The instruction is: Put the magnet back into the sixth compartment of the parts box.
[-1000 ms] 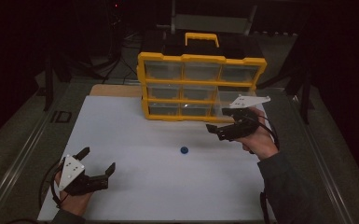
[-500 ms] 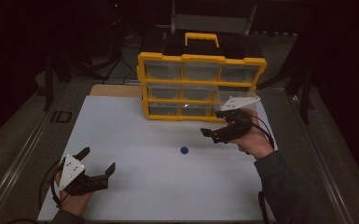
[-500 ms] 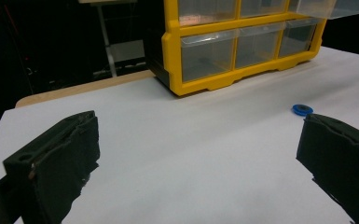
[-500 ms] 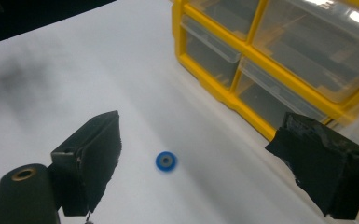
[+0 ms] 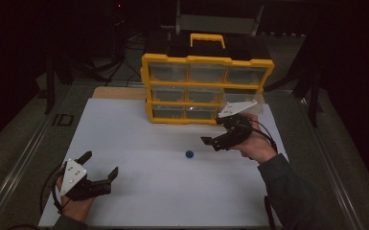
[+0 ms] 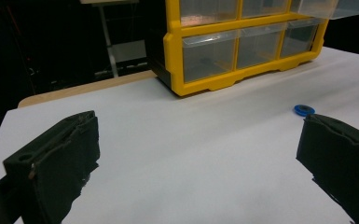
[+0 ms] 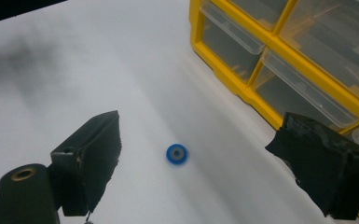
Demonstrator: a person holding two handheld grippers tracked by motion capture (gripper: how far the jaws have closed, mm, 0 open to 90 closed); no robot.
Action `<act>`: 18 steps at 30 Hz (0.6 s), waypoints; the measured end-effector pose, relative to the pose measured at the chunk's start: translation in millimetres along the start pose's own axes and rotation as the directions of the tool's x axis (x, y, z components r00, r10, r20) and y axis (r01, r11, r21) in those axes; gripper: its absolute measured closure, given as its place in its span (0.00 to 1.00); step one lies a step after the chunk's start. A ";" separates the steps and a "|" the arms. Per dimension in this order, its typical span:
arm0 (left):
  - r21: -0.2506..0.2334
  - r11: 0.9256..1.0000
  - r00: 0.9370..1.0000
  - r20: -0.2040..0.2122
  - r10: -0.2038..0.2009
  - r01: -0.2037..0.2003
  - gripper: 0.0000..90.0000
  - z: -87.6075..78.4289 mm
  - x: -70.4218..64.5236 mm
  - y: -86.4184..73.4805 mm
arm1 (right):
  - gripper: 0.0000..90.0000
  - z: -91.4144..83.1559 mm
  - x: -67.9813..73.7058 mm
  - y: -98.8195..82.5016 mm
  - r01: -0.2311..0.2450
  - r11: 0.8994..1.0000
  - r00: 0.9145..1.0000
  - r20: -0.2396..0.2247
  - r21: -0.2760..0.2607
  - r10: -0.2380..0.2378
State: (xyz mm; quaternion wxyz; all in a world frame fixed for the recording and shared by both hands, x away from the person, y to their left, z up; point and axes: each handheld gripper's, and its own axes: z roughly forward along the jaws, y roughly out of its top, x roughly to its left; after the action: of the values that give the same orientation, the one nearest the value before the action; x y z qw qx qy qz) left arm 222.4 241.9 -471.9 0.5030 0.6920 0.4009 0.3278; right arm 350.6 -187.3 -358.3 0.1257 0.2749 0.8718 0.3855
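Left gripper [image 5: 100, 167] rests low at the near left corner of the white table sheet [image 5: 139, 139], jaws spread wide, holding nothing. Mid-sheet lies a small blue ring-shaped washer [image 5: 189, 154]. Right gripper [image 5: 210, 142] hovers just beside it, jaws wide apart, empty. Beyond stands the yellow plastic drawer cabinet [image 5: 206, 91].

A white table [image 5: 139, 143] carries a yellow drawer cabinet [image 5: 206, 88] at its twelve o'clock edge. A small blue ring [image 5: 189, 154] lies near centre, toward three o'clock.
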 end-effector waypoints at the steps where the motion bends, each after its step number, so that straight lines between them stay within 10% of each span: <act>1: 0.000 1.000 1.000 0.000 0.000 0.000 0.00 0.0 -0.1 0.0 | 0.15 0.7 0.3 0.2 0.004 1.000 1.000 0.001 0.006 -0.004; 18: 0.001 1.000 1.000 0.001 0.000 0.000 0.00 0.5 0.1 -0.1 | 0.15 13.0 4.2 6.4 0.040 0.997 0.999 -0.017 0.068 -0.039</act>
State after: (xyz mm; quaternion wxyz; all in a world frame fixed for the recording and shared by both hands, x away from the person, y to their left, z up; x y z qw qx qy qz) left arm 222.8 241.8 -472.2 0.5027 0.6925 0.4009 0.3272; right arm 355.3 -173.5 -362.4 0.1169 0.2588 0.8907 0.3550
